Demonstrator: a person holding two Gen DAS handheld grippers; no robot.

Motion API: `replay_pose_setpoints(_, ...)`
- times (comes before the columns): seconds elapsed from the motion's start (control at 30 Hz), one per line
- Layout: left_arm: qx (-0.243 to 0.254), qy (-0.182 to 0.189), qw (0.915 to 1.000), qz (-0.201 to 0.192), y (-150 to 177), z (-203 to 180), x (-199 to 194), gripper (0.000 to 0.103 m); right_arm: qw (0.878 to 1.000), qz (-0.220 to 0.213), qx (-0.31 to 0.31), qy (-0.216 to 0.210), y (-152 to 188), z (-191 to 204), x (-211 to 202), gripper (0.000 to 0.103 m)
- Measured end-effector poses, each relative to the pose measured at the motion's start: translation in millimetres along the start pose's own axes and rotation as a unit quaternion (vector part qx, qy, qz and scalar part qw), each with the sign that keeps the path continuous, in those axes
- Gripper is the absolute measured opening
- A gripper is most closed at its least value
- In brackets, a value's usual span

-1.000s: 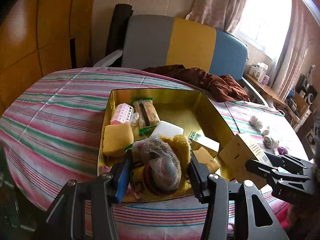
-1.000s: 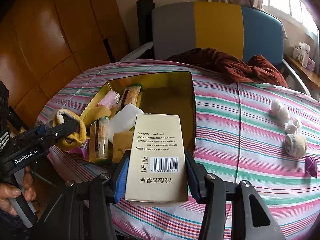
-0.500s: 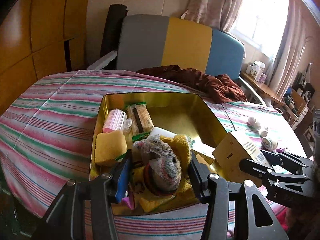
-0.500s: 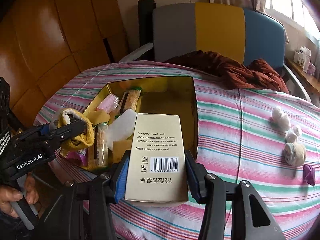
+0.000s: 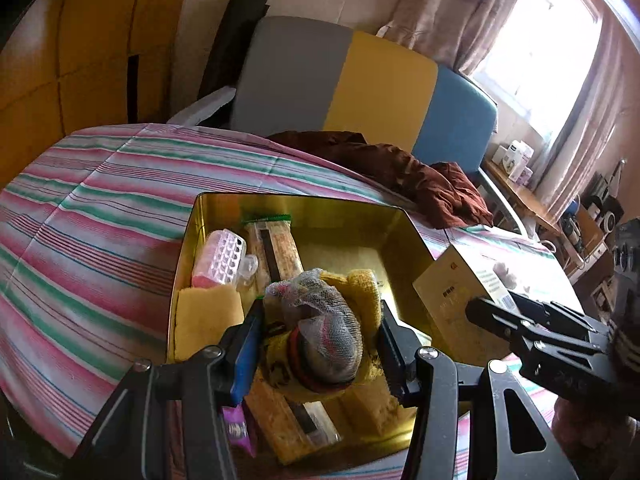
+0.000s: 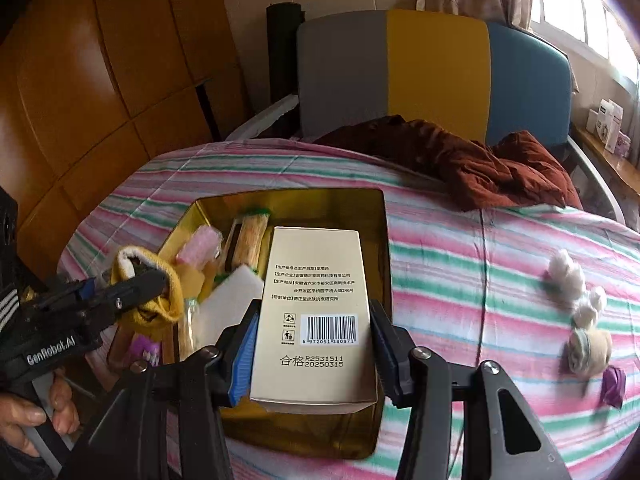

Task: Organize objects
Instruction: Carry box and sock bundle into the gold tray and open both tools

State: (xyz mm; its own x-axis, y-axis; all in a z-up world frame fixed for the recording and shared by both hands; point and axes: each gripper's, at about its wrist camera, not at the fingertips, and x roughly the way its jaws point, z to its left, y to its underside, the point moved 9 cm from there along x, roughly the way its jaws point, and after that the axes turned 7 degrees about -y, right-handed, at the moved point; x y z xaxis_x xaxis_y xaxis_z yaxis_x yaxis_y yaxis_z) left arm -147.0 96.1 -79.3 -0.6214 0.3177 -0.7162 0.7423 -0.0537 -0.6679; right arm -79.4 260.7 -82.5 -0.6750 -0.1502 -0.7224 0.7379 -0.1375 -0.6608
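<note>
A gold tin (image 5: 404, 236) (image 6: 384, 248) sits on the striped table, holding a pink case (image 5: 219, 258), snack bars (image 5: 276, 252), yellow sponges (image 5: 208, 316) and a white block (image 6: 236, 300). My left gripper (image 5: 318, 348) is shut on a yellow sock bundle with a mesh-wrapped roll (image 5: 324, 332), held over the tin's near end; it also shows in the right wrist view (image 6: 144, 292). My right gripper (image 6: 312, 350) is shut on a beige carton (image 6: 316, 312) with a barcode, held over the tin's right side; the carton shows in the left wrist view (image 5: 452, 300).
A dark red cloth (image 6: 472, 160) lies at the table's far side before a grey, yellow and blue chair (image 6: 432, 72). White cotton balls (image 6: 566, 274), a rolled sock (image 6: 590, 350) and a purple wrapper (image 6: 614, 386) lie on the table to the right. Wooden panels stand left.
Both grippers have moved forward over the tin. The carton now hangs above the tin's right part, and the sock bundle sits further in over the tin's contents.
</note>
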Motion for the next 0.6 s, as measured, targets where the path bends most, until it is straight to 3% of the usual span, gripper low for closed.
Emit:
replay_pose_setpoints(0.27,-0.01,-0.005,0.9998,0.016,-8.1,6.3,27.2,0.053,1.0,0.012,0.009,-0.011,-30.6,1.9,37.2,0.051)
replay_pose_setpoints(0.43,-0.014,-0.013,0.9994,0.028,-2.6,13.0,41.7,0.067,1.0,0.014,0.014,-0.018,-46.1,7.5,68.2,0.051)
replay_pose_setpoints(0.5,-0.019,-0.011,0.9992,0.033,1.6,15.3,44.7,0.077,0.999,0.027,0.022,-0.025,-46.7,9.1,86.6,0.054)
replay_pose_setpoints(0.6,-0.023,-0.017,0.9989,0.038,8.3,21.1,45.1,0.077,0.998,0.037,0.037,-0.03,-42.5,7.3,97.2,0.054)
